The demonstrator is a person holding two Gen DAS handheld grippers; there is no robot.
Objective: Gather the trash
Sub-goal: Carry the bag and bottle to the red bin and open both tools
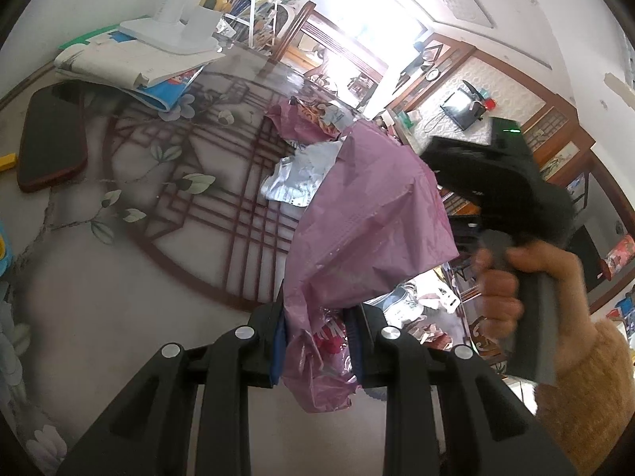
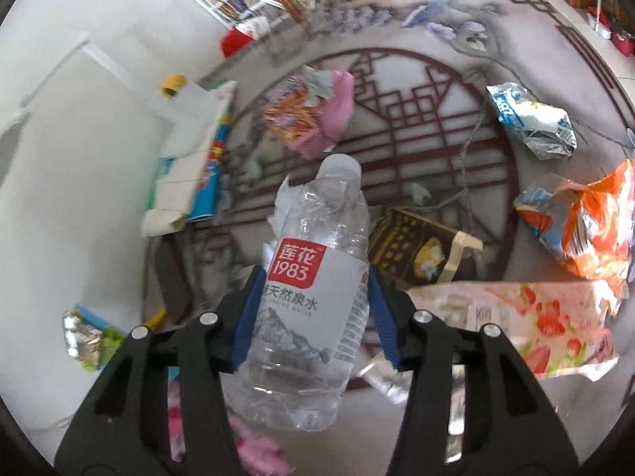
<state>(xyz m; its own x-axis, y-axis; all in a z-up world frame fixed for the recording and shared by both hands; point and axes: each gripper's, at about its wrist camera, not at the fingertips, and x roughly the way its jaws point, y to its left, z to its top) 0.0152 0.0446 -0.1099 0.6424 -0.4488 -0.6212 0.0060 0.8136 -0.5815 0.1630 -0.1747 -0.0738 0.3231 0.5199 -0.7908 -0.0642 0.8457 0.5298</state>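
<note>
Trash collection partway. Left gripper (image 1: 315,341): jaws clamped on pink plastic bag (image 1: 369,222), held above worktop (image 1: 119,277). Right gripper (image 2: 313,305): jaws closed around empty water bottle (image 2: 313,277), lifted. Remaining: snack wrappers (image 2: 579,226), milk pouch (image 2: 532,119), brown carton (image 2: 420,246).

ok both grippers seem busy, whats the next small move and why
Probably carry the plastic bottle over to the pink bag and drop it in: the right gripper is shut on the bottle, and the left gripper pinches the bag.
</note>
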